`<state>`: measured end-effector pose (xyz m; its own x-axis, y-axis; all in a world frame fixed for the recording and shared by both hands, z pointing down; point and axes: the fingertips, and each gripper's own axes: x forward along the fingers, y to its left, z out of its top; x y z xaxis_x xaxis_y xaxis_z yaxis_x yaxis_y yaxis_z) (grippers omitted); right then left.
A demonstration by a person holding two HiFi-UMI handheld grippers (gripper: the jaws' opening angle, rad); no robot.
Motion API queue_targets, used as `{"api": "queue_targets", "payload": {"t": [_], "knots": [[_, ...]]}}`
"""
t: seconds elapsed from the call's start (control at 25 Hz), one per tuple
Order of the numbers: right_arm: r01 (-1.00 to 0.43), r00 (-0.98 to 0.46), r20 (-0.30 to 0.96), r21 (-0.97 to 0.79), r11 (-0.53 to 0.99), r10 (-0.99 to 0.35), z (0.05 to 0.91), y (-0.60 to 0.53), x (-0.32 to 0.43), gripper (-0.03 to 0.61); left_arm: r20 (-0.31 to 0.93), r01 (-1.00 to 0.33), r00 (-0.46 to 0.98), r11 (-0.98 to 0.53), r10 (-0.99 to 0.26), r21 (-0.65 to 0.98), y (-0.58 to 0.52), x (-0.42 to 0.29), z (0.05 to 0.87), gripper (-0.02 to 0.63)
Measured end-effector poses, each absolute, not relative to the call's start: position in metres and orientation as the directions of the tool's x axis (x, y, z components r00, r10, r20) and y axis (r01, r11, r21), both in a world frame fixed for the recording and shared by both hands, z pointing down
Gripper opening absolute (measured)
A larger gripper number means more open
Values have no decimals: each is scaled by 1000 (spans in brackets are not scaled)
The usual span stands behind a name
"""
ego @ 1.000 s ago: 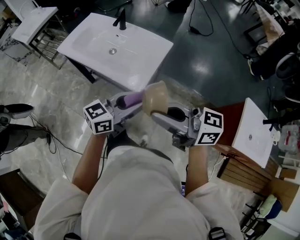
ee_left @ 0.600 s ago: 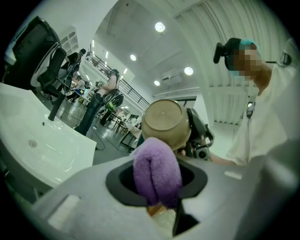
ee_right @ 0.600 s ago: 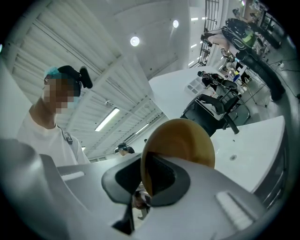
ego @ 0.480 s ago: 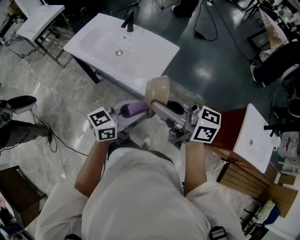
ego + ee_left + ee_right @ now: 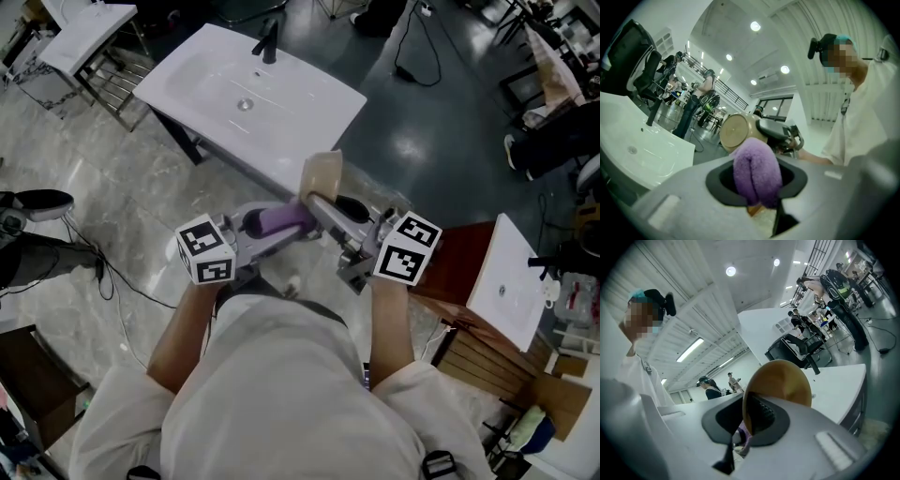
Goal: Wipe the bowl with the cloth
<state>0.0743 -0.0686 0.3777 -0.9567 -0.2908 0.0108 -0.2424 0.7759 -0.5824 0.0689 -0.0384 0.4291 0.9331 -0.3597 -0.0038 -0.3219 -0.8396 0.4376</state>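
Our right claw (image 5: 752, 420) is clenched on the rim of the tan bowl (image 5: 780, 380), and its jaws have just nipped a little tighter with that rim between the pads. Our left claw (image 5: 757, 187) is clamped on the purple cloth (image 5: 754, 161), which sticks out ahead of the jaws as a folded wad. Over the last second the right hand has swung the bowl lower and in toward the cloth, turning it as it went. From the head view the bowl (image 5: 322, 176) used to show its rounded flank; now it stands almost edge-on, with the cloth (image 5: 279, 220) lying just beside it under the right claw's tip. The left hand has hardly shifted. From the left gripper view the bowl's base (image 5: 736, 133) faces us squarely, just past the wad. We cannot tell whether the cloth presses on the bowl or stops a little short of it. We judge that the two have been brought together for a stroke over the outside, so the wiping is starting rather than finished. The bowl rests on nothing, held in the air in front of the white washbasin (image 5: 248, 98).
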Motion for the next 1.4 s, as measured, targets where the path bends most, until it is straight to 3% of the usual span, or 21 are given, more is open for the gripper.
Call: {"api": "queue_targets", "payload": {"t": [0.6, 1.0, 1.4], "knots": [[-321, -930, 61, -616, 720, -363, 395, -83, 82, 14, -31, -320, 934, -871, -357, 374, -41, 68, 400, 117], [-291, -932, 45, -684, 669, -359, 409, -89, 91, 14, -19, -344, 933, -904, -360, 255, -59, 69, 377, 117], [-218, -976, 140, -593, 775, -167, 414, -52, 78, 14, 23, -368, 930, -925, -367, 99, -93, 95, 352, 117]]}}
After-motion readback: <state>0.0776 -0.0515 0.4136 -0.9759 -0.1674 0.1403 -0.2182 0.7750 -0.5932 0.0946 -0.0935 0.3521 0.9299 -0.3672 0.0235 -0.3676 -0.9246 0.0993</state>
